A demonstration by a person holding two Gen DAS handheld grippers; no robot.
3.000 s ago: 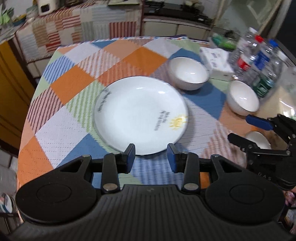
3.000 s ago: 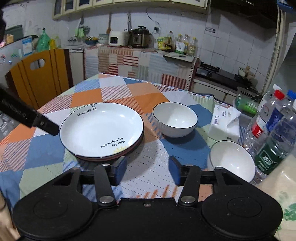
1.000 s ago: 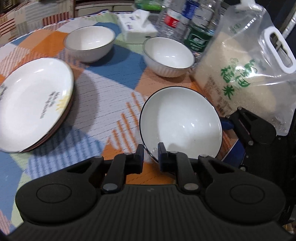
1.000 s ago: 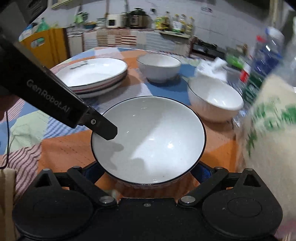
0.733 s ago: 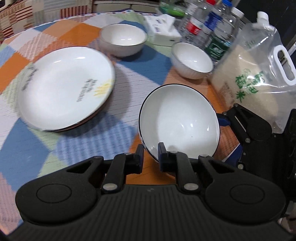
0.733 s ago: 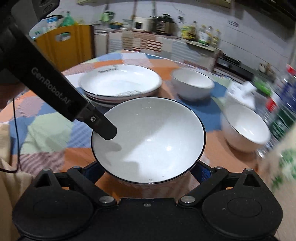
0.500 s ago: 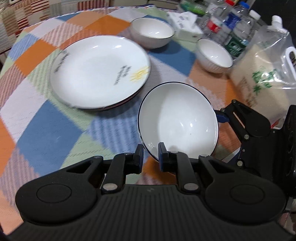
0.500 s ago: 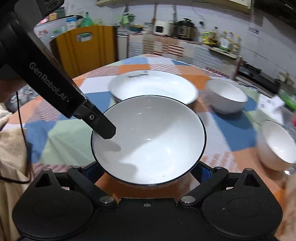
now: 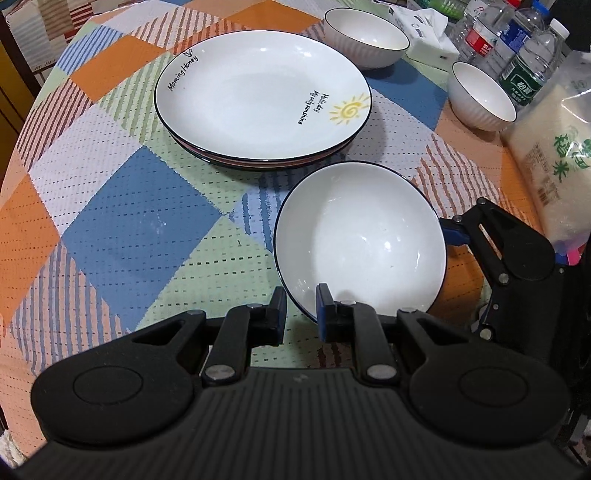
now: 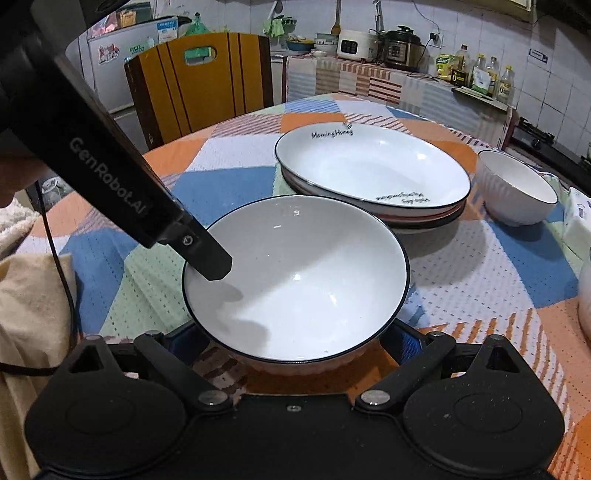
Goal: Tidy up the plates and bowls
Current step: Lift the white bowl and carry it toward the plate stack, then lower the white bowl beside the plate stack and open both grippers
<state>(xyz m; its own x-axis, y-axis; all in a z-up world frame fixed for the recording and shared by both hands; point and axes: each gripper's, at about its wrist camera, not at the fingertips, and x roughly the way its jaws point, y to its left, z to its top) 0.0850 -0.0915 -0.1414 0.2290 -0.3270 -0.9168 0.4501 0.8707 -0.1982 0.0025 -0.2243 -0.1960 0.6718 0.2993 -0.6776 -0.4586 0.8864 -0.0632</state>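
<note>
A white bowl with a dark rim (image 9: 360, 240) is held above the table by both grippers. My left gripper (image 9: 300, 314) is shut on the bowl's near rim, one finger inside, one outside. My right gripper (image 10: 295, 343) grips the bowl (image 10: 295, 280) around its sides from below; its fingertips are mostly hidden under the bowl. A stack of white plates (image 9: 262, 96) (image 10: 373, 173) lies just beyond the held bowl. Two more white bowls sit further back: one (image 9: 365, 37) (image 10: 517, 192) behind the plates, one (image 9: 482, 96) to the right.
A rice bag (image 9: 554, 158), water bottles (image 9: 517, 48) and a tissue pack (image 9: 424, 27) crowd the table's right side. A wooden chair (image 10: 199, 85) stands at the far edge. The checkered cloth (image 9: 129, 221) covers the table.
Both grippers have carried the bowl left, away from the rice bag and nearer the plate stack. The grip on the bowl has not changed.
</note>
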